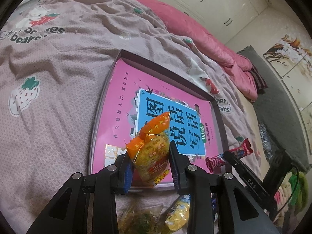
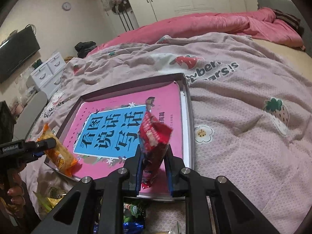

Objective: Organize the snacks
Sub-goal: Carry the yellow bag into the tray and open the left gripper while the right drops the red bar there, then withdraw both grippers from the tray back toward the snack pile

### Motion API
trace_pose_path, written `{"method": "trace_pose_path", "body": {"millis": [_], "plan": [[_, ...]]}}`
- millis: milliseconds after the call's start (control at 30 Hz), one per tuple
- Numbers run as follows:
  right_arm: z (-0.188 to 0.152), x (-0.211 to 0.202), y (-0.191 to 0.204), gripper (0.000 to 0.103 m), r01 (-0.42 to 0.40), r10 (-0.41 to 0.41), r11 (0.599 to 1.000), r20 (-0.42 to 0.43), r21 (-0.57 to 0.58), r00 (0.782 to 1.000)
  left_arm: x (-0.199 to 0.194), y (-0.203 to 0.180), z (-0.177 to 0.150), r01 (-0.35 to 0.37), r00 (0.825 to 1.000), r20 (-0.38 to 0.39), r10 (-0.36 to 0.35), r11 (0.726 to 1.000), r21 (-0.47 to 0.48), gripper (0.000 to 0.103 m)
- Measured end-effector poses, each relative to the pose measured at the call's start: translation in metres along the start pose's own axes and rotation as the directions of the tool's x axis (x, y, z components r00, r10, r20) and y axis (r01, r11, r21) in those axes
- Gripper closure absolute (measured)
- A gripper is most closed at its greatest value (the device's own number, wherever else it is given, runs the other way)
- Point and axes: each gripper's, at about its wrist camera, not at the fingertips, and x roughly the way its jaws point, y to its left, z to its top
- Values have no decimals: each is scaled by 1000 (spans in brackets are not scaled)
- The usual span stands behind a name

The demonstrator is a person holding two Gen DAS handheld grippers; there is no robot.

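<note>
Left wrist view: left tool (image 1: 150,161) clenched on one crinkly orange-and-yellow plastic snack packet (image 1: 151,152), held upright above the near edge of a shallow dark-rimmed cardboard box (image 1: 218,115). Inside the box, one pink-and-blue book cover with large Chinese characters (image 1: 156,101), filling the floor. At far right, right tool (image 1: 232,157) pinching one red-and-white wrapped snack packet (image 1: 230,155) near the box's right rim. Below the fingers, loose wrapped snacks (image 1: 156,216) on a mauve strawberry-print bedspread (image 1: 48,97): at least two, one yellow, one clear with green contents. Beyond, one rumpled pink quilt (image 1: 204,39).

Right wrist view: right tool (image 2: 154,167) gripping the red packet (image 2: 154,136) by its lower half, top flopping free, over the box's (image 2: 190,117) near right corner. Left tool (image 2: 44,146) at left edge, closed on the orange packet (image 2: 60,154), low at the box's near left corner, possibly touching the rim; hard to tell. More loose snacks (image 2: 132,210) under the fingers, count unclear. One wall clock (image 2: 66,6), one dark television (image 2: 15,52), one white drawer unit (image 2: 48,70).

Likely risks: slick foil slipping from either grip; a packet released too near the low rim tumbling onto the bedspread; both tools crowding the same near edge and colliding.
</note>
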Motion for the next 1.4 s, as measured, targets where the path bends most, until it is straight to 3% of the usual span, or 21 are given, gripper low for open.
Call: {"method": "trace_pose_path", "body": {"millis": [233,400,467,567,767,1067,1400], "plan": [[3,7,-4,82,-22,21,999,16,29,1000,0,0,0,-19,1000,6,19,1000,18,68],[3,10,-7,67,-10,9,999,7,51,1000,0,2,1,-33,999,11,33,999,17,65],[3,9,-7,65,-13,12,998,12,55,1000,0,5,1,-38,999,10,38,999,12,63],[3,5,-5,52,14,-15,999,22,43,1000,-1,7,2,-45,999,11,45,999,5,61],[3,6,7,43,17,-16,1000,27,-16,999,0,10,1,-62,998,6,62,998,-3,55],[-9,21,35,39,-7,3,991,-34,-131,999,2,6,-1,-61,998,-4,61,998,20,43],[-1,5,20,37,14,-12,998,25,-68,1000,-4,3,-2,-52,999,-2,52,998,36,43]]}}
